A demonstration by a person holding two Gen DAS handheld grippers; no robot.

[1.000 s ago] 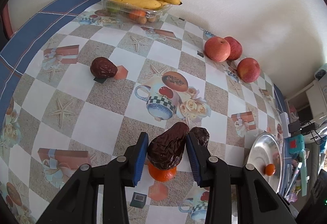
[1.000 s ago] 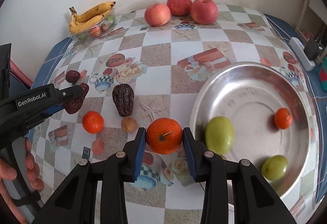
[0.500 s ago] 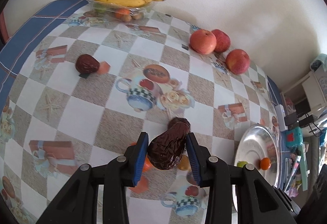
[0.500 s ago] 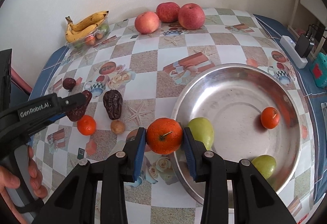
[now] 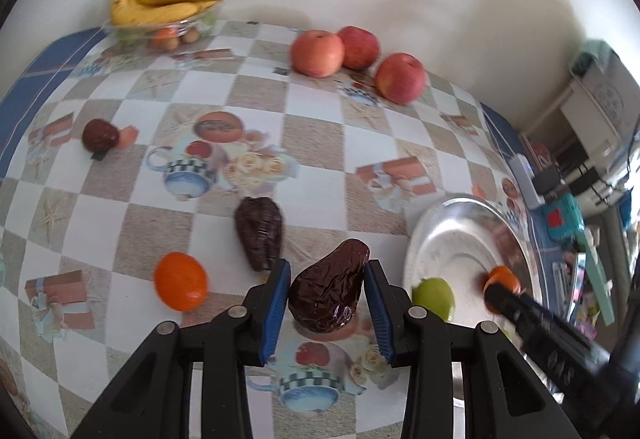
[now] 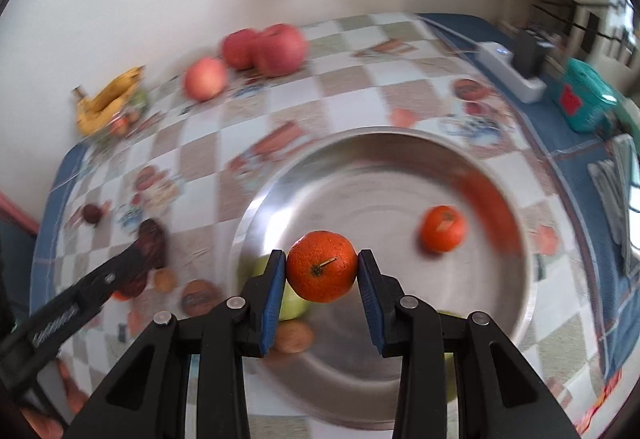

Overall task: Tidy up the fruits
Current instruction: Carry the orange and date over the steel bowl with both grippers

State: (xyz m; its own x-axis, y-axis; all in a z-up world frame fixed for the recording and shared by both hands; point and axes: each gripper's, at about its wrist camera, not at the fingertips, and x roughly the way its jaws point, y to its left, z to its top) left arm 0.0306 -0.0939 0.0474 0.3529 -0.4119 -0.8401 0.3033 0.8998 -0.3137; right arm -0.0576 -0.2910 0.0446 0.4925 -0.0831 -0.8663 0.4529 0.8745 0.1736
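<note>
**Fruit pinched in both grippers beside the metal bowl**

Fruit is sitting in both grippers. In the left wrist view the left gripper (image 5: 326,293) is pinching a dark wrinkled pear-shaped fruit (image 5: 328,289) between its blue pads, above the checked tablecloth (image 5: 312,143) and just left of the metal bowl (image 5: 452,239). In the right wrist view the right gripper (image 6: 322,275) is squeezing an orange (image 6: 322,266) over the near part of the bowl (image 6: 360,199).

Only the left view is showing the cloth sharply: a loose orange (image 5: 181,281) is lying near left, a second dark wrinkled fruit (image 5: 260,233) just beyond the pads, and a small dark round fruit (image 5: 100,135) farther left. At the wall three apples (image 5: 318,53) are sitting together, and bananas (image 5: 168,1) are resting on a clear tray (image 5: 160,33).

Only the right view is showing the bowl's whole inside: a small orange (image 6: 443,227) is lying on its right side, and a green fruit (image 6: 292,305) is peeking out behind the left pad, mostly hidden. Beyond the bowl, the right view is blurring heavily. At its lower left the left gripper's body is crossing the frame, with part of a hand (image 6: 60,407) cut off by the edge. In the left view the bowl's far right is being blocked by the dark right gripper.
</note>
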